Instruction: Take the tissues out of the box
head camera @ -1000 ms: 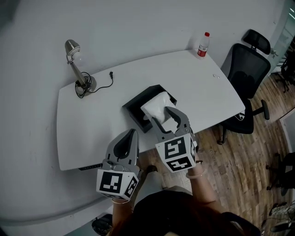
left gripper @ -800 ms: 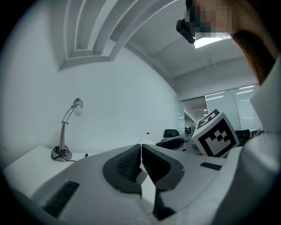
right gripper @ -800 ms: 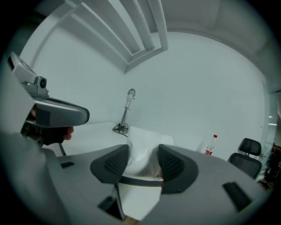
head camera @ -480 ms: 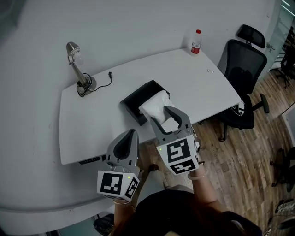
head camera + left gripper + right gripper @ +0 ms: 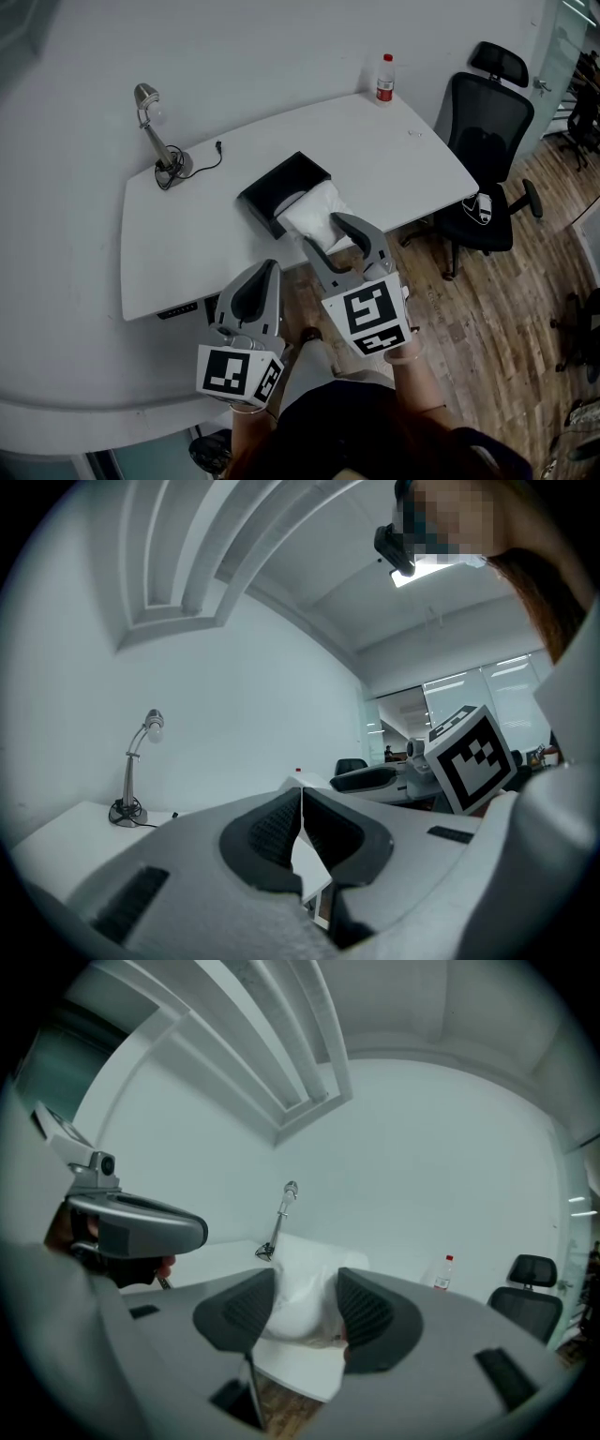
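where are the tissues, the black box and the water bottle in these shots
tissues (image 5: 314,208), head view, middle of the white wad
black box (image 5: 279,181), head view, bare dark inside, behind the wad
water bottle (image 5: 384,80), head view, clear body below the red cap

Both grippers have drawn back toward the person. The right gripper (image 5: 330,234), its jaws clamped on the tissues (image 5: 314,208), has pulled the white wad out past the near side of the box (image 5: 277,183) toward the near edge of the tabletop (image 5: 187,244), baring more of the box's dark inside. The left gripper (image 5: 267,272), jaws together, has backed from over the tabletop to its near edge
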A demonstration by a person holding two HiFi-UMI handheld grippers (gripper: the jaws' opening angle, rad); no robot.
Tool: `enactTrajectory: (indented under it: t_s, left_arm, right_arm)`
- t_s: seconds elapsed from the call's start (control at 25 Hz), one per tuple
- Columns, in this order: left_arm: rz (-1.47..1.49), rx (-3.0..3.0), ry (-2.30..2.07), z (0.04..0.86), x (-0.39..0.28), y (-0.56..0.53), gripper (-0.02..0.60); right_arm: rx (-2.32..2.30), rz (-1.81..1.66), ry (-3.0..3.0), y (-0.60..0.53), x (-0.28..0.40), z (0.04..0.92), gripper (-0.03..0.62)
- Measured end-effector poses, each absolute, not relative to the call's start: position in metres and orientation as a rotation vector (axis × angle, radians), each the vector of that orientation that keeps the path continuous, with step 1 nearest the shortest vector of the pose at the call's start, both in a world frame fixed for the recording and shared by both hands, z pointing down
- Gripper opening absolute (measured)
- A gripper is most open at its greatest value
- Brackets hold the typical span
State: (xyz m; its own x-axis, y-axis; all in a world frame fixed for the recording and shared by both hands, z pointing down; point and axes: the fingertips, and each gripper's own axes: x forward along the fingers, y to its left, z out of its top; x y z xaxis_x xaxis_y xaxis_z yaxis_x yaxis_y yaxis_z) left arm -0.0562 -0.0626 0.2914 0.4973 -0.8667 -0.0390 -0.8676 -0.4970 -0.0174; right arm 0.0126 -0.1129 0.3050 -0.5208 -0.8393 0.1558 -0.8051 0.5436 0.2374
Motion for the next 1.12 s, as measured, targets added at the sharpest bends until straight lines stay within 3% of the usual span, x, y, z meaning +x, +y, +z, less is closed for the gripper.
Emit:
enactTrajectory:
  t_s: [1.12]
  left_arm:
    - [0.037, -2.632, 1.555, 0.286, -0.026, 0.04, 0.026]
  right_arm:
    - [1.434, -0.32, -2.664, 0.018, 0.054, 0.259, 0.21]
